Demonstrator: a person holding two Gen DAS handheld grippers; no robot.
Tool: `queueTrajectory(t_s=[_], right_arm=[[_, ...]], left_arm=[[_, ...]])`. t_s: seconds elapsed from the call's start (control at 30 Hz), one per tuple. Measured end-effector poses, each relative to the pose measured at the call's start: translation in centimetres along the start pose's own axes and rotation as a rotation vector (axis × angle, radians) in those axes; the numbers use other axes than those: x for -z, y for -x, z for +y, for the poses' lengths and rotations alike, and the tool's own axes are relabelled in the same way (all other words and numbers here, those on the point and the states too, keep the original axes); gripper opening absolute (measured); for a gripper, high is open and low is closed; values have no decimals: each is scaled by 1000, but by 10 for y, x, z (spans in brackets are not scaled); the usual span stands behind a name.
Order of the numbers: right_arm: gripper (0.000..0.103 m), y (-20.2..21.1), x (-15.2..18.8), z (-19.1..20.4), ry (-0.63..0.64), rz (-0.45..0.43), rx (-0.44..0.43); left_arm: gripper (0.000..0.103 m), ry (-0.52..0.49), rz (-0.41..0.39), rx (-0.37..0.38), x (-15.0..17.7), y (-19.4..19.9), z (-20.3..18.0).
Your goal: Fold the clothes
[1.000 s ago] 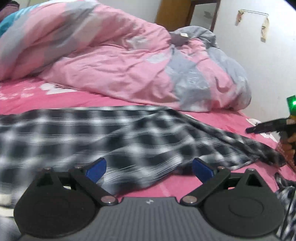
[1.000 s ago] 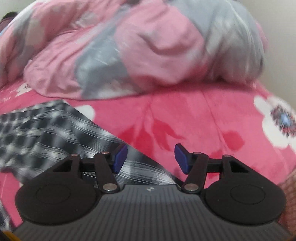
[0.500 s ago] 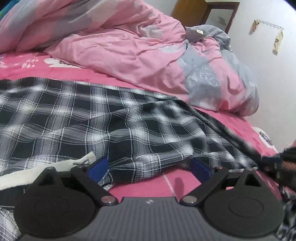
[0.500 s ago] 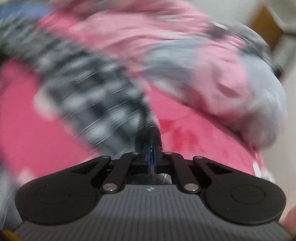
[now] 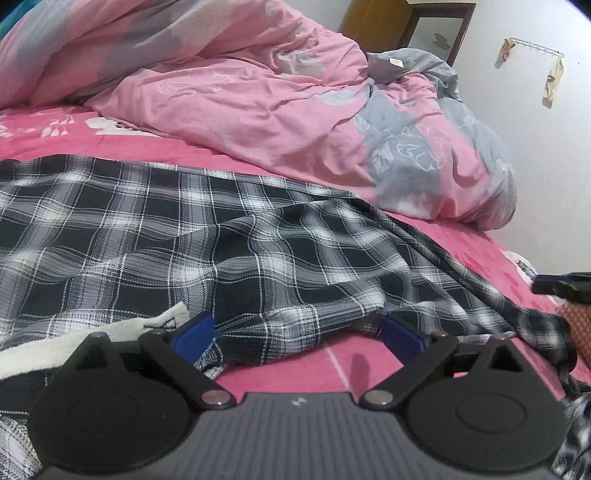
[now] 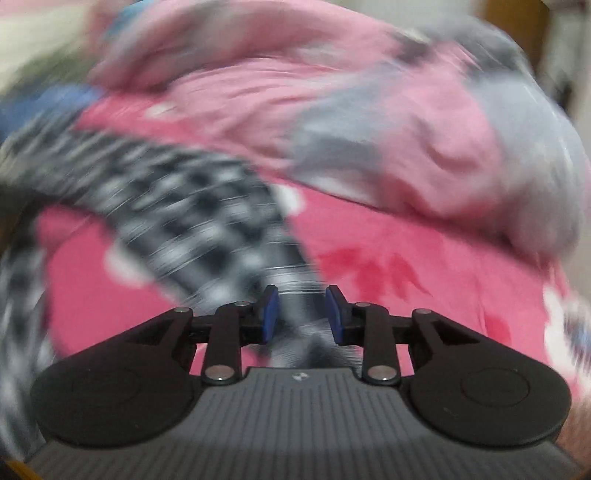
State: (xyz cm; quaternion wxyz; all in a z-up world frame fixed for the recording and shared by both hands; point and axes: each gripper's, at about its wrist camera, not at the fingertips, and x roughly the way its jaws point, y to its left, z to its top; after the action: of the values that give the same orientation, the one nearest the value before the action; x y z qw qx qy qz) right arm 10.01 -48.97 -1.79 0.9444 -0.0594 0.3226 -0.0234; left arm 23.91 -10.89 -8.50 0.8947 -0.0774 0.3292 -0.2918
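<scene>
A black-and-white plaid shirt lies spread across the pink bed sheet, its white fleecy lining showing at the near left. My left gripper stands open and low over the shirt's near hem, and the hem lies loosely between its blue pads. In the blurred right wrist view, a narrow strip of the plaid shirt runs between the blue pads of my right gripper. Its jaws are opening and stand a little apart. The right gripper's tip shows at the right edge of the left wrist view.
A crumpled pink and grey duvet is heaped along the far side of the bed, and it fills the back of the right wrist view as the duvet. Behind it are a white wall with a hook rail and a wooden door.
My left gripper sank closer to the shirt's hem, then held still. My right gripper shut on the plaid strip, swung sideways along it, and its jaws have now parted again.
</scene>
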Motion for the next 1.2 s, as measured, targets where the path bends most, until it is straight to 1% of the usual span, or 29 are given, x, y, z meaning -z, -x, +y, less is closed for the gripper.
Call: queueTrajectory(t_s=[0.03,0.13,0.17,0.2,0.23,0.3,0.4,0.5,0.57,0.63,0.7,0.77,0.8,0.83,0.87,0.97,1.07,1.13,1.2], right_arm=[[27,-9,-1,-15,-84,16,13],[27,-40,7,-48,-286,97,-29],[27,-48,13,-53,-333,133,-65],[27,-53,17,-52,-350,149,-86],[27,-54,21,-47,-338,146,-93],[28,-46,24,-29,-241,110,-81],[27,-36,23,8,-8,59,-38],[26,-30,32,45,223,45,-3],[26,-27,36,67,379,17,47],[26,-21,39,81,467,-6,63],[24,-21,38,84,495,0,78],[13,-23,38,82,494,17,100],[10,-23,37,78,469,21,100],[5,-23,36,74,445,25,101],[4,-21,34,71,426,24,100],[3,-12,31,68,400,0,73],[3,-10,29,70,404,-8,49],[4,-9,24,63,347,0,33],[8,-10,17,53,268,11,12]], left_arm=[[99,1,0,1,0,0,0],[99,2,0,4,0,0,0],[99,3,0,5,0,0,0],[99,5,-1,5,0,-1,0],[99,6,-1,6,0,-1,0],[100,6,-1,7,0,-1,0],[100,6,-1,8,0,-1,1],[100,7,-2,8,0,-1,0],[100,7,-2,8,0,-1,1],[100,8,-2,9,0,-1,1],[100,9,-3,9,0,-1,1],[100,12,-3,11,0,0,1],[100,12,-4,12,0,0,1],[100,11,-4,12,0,0,1],[100,10,-4,12,0,0,1],[100,12,-5,15,0,0,1],[100,18,-6,20,0,0,2],[100,20,-7,21,0,0,2],[100,21,-8,22,0,-1,2]])
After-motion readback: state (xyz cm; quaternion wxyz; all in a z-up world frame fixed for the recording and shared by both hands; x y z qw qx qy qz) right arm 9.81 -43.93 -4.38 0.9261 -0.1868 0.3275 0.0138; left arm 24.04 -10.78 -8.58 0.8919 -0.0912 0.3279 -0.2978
